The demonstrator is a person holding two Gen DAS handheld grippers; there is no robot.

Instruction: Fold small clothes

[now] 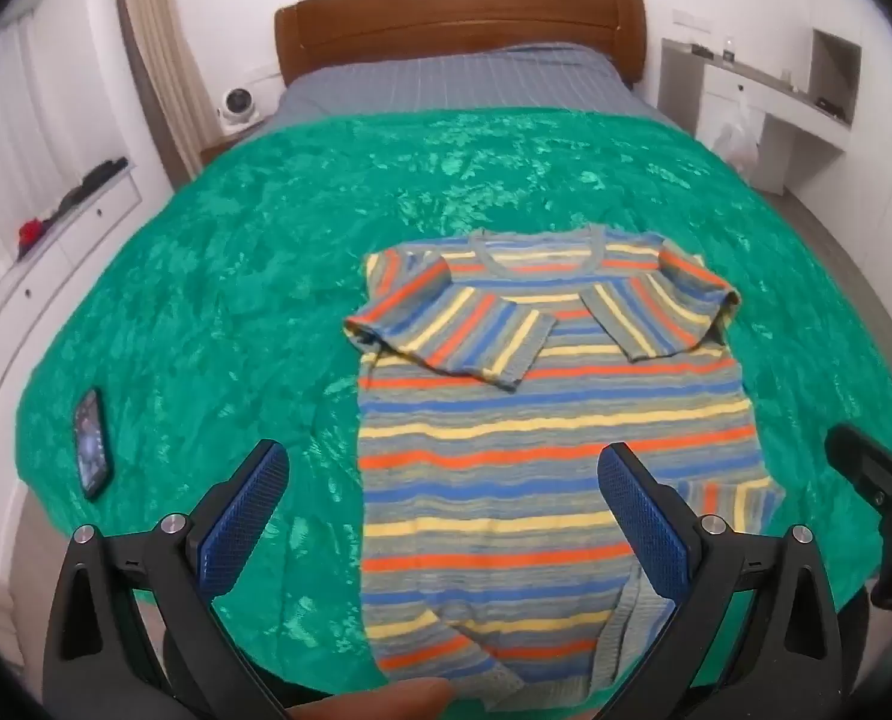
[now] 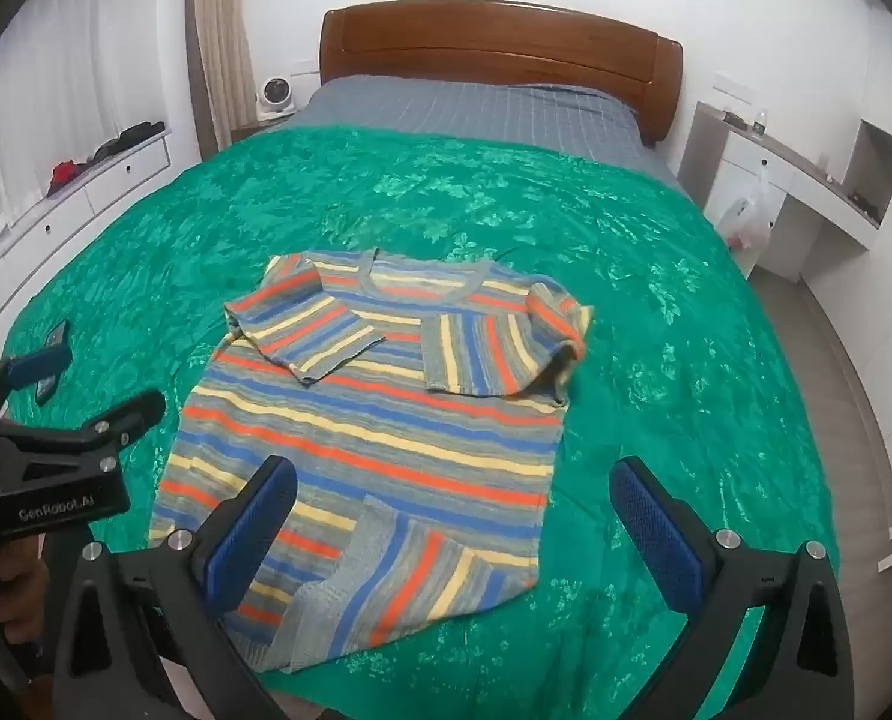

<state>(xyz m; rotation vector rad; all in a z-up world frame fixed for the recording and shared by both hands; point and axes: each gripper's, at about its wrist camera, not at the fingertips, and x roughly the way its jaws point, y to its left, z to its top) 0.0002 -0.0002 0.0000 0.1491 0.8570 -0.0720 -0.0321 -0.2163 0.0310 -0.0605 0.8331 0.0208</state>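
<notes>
Left wrist view: striped sweater [image 1: 542, 420] lies flat on the green bedspread [image 1: 236, 276] near the foot of the bed, both sleeves folded across the chest, one hem corner turned up. Left claw [image 1: 443, 516] is spread wide, holding nothing — above the sweater's lower half. Right claw [image 2: 452, 528] likewise gapes empty. A phone [image 1: 92, 450] lies well apart, toward the bedspread's left edge.

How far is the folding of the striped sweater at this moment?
Done: both sleeves of the striped sweater are folded in across its chest, and its near right hem corner is turned over onto the body. In hand: nothing; the left gripper and the right gripper are open above the hem. Left: straighten that corner, then fold the body up toward the collar on the green bedspread.
</notes>
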